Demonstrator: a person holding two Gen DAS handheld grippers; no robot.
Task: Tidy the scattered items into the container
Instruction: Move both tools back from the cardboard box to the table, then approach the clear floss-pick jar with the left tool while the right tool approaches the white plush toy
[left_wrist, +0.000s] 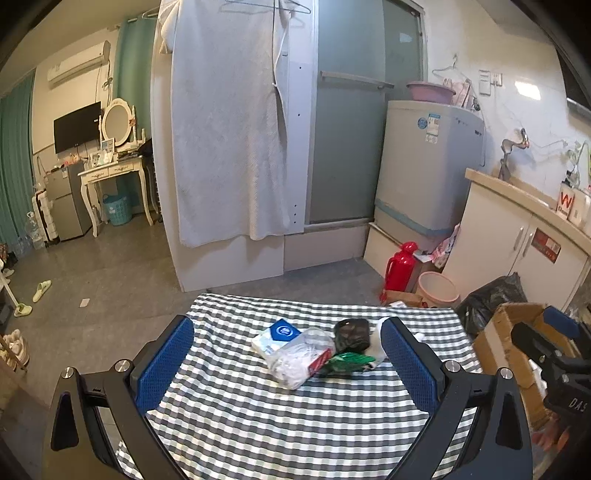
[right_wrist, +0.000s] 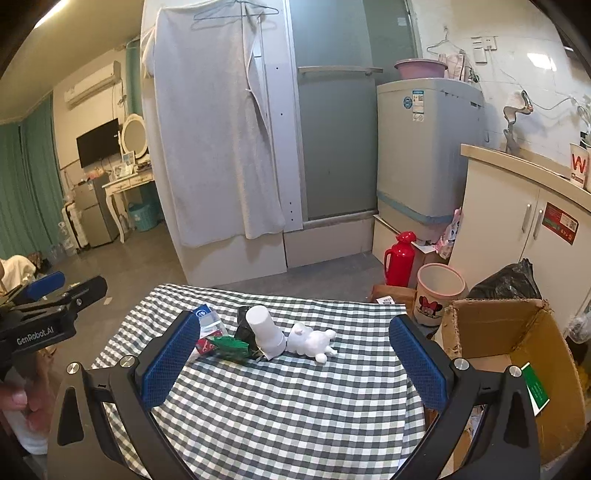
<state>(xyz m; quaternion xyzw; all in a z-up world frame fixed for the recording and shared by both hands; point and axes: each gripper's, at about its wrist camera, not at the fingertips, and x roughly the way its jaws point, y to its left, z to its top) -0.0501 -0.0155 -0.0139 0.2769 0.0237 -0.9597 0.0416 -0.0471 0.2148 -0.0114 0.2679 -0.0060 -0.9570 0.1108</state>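
Scattered items lie at the far middle of the checked table (left_wrist: 280, 417): a tissue pack with a blue label (left_wrist: 275, 336), a clear bag of white things (left_wrist: 301, 356), a dark pouch (left_wrist: 352, 334) and a green packet (left_wrist: 347, 362). The right wrist view adds a white cup (right_wrist: 264, 328) on its side and a white figurine (right_wrist: 314, 341). The cardboard box (right_wrist: 517, 354) stands open at the table's right. My left gripper (left_wrist: 286, 365) is open and empty, short of the pile. My right gripper (right_wrist: 295, 362) is open and empty, near the figurine.
A pink bin (right_wrist: 439, 291), a red thermos (right_wrist: 399, 258) and a black bag (right_wrist: 509, 280) stand on the floor beyond the table's right corner. A white cabinet (right_wrist: 517, 221) and a washing machine (right_wrist: 424, 147) stand behind them.
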